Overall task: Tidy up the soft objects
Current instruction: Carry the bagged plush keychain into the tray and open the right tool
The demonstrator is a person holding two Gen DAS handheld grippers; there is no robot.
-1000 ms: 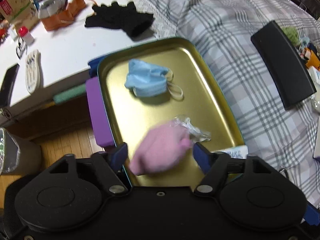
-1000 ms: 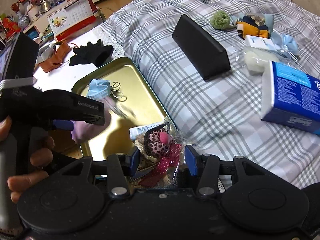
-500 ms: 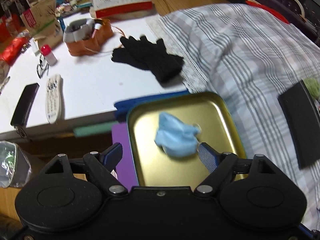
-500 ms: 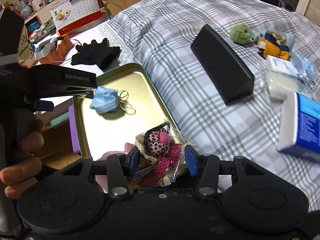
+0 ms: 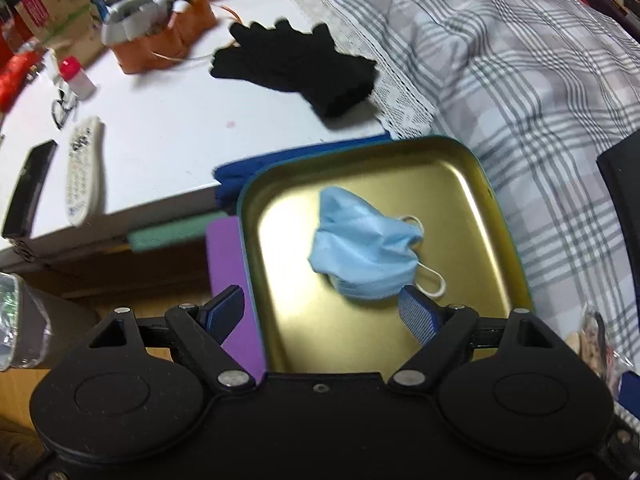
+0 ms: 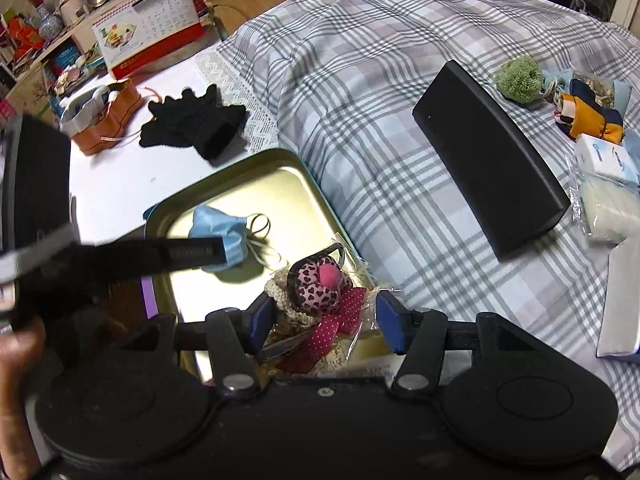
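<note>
A gold metal tray [image 5: 460, 172] lies at the bed's edge, also in the right wrist view [image 6: 256, 176]. A crumpled blue face mask [image 5: 362, 252] lies in it, seen too in the right wrist view [image 6: 212, 220]. My left gripper [image 5: 320, 314] is open and empty, hovering over the tray's near end; it shows in the right wrist view [image 6: 196, 254] above the mask. My right gripper [image 6: 324, 320] is shut on a wrapped bundle of soft items [image 6: 316, 284] with heart-print and pink fabric, held over the tray's near right corner. The bundle's edge shows in the left wrist view [image 5: 592, 336].
Black gloves [image 5: 296, 64] lie on the white table [image 5: 160, 128], with a remote [image 5: 82, 170] and an orange pouch [image 5: 160, 40]. On the plaid bedspread [image 6: 380, 80] lie a black case [image 6: 488, 152], a green pom-pom [image 6: 518, 80], fabric items [image 6: 588, 116] and tissue packs [image 6: 608, 160].
The pink soft item seen at my left gripper a second ago is out of view. My left gripper pulled back over the tray. My right gripper keeps hold of the bundle.
</note>
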